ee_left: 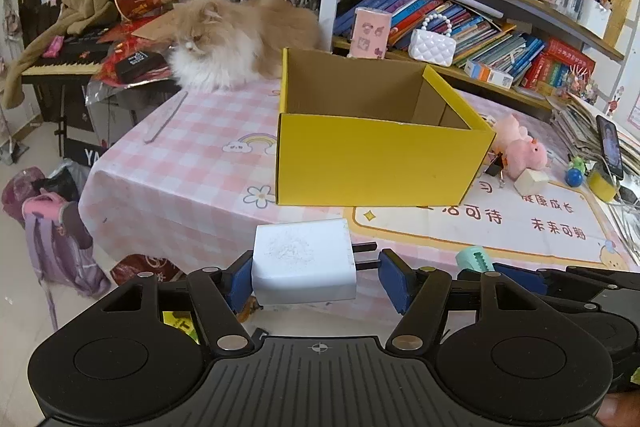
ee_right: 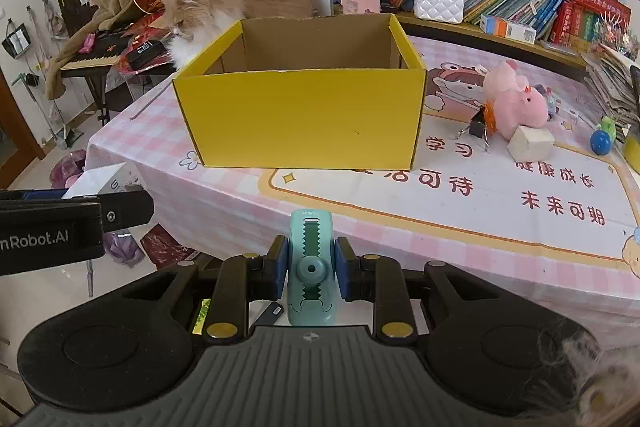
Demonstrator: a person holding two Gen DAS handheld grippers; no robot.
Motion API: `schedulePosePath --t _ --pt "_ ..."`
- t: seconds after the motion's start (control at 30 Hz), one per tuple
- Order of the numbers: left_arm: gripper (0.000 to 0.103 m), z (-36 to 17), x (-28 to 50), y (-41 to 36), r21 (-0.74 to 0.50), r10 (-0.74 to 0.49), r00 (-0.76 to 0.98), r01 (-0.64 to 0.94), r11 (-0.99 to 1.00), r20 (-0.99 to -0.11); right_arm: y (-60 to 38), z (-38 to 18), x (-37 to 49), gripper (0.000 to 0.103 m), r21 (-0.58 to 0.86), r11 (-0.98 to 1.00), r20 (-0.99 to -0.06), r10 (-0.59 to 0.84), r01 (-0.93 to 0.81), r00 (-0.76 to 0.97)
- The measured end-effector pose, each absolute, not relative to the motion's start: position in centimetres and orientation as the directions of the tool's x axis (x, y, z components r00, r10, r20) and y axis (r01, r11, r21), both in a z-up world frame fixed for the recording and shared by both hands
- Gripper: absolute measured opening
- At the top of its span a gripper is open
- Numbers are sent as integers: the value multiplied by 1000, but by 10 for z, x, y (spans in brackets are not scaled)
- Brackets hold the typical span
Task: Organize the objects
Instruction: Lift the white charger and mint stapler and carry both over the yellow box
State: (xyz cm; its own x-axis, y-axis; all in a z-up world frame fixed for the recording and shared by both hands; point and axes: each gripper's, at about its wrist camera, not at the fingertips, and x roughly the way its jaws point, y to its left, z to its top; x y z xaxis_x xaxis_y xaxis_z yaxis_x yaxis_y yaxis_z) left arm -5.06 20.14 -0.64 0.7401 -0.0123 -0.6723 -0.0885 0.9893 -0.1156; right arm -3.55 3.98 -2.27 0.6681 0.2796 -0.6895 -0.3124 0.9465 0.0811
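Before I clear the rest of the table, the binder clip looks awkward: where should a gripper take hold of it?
Take the binder clip by its black body, coming from above. It seems to stand on its splayed wire handles with the body raised off the tablecloth, so the flat sides offer the pads a firm hold. The pink plush toy crowds its right side.

A box (ee_right: 300,115) stands mid-table (ee_right: 460,243), a cat (ee_left: 232,43) behind it at the far left corner, and a plush toy (ee_right: 516,103), block (ee_right: 530,143) and ball (ee_right: 600,142) to its right.
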Motion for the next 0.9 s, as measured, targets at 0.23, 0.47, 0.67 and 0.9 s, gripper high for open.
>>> schedulePosePath --t 0.23,0.47,0.67,0.9 --pt "65 -5 -51 202 -123 -32 743 -67 990 -668 45 -22 -40 23 59 951 -692 257 -302 674" --pt "65 6 -41 204 -183 -58 754 -84 980 -655 40 -10 -27 23 72 966 -659 233 -248 715" --pt "65 29 -11 201 -177 -36 803 -87 980 -595 41 15 3 23 90 962 -596 260 -258 760" --pt "65 52 44 200 -138 12 845 -101 985 -535 47 35 72 23 90 959 -543 273 -269 794"
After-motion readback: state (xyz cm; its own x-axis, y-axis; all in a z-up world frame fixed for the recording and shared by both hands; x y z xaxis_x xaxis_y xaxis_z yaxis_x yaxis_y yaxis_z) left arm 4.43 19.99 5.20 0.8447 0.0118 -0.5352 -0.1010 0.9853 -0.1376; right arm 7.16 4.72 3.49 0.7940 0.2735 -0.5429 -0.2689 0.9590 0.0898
